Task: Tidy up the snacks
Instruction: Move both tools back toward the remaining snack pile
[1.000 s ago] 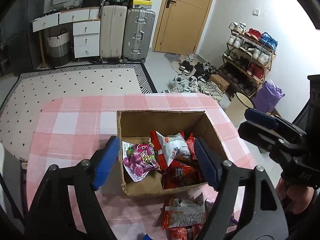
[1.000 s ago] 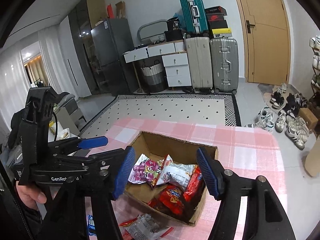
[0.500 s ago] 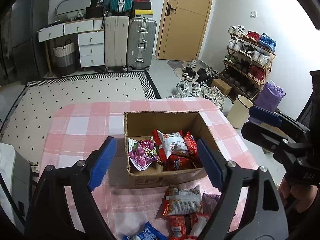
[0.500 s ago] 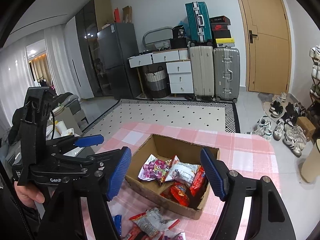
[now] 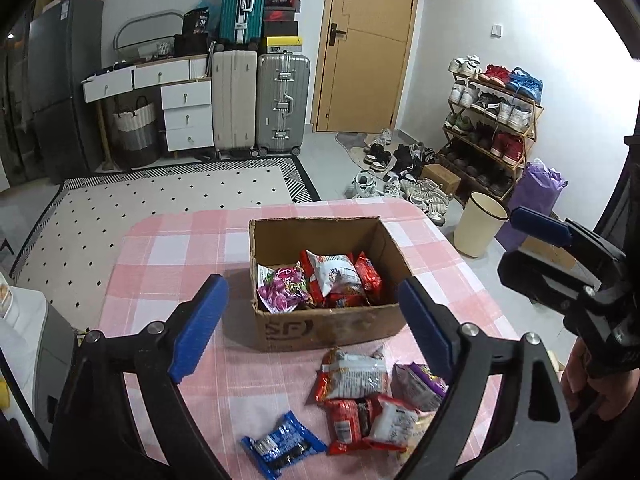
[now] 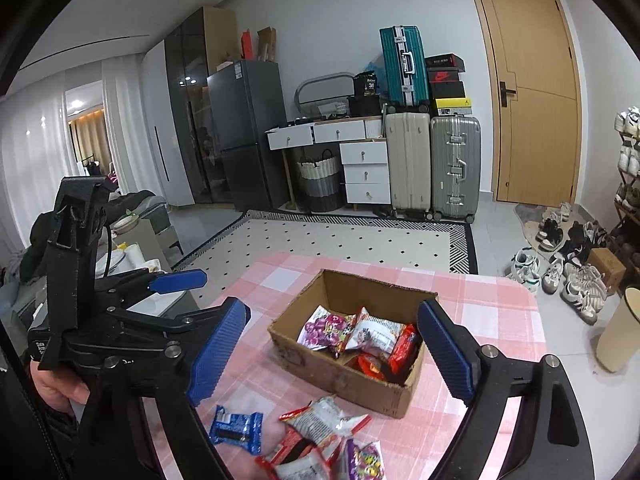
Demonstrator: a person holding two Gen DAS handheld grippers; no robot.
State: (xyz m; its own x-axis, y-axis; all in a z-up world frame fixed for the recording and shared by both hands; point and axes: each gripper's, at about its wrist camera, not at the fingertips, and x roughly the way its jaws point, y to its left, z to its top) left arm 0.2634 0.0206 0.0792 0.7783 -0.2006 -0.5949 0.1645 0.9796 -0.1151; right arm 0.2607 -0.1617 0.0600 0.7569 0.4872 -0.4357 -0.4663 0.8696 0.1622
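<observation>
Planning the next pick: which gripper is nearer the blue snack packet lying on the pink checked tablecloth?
Left. The blue snack packet lies just below the left gripper; the right gripper is off to its right.

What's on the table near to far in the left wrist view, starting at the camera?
Blue packet → red packet → silver-and-red bag → box with a purple bag and red packets inside → bare checked cloth.
</observation>
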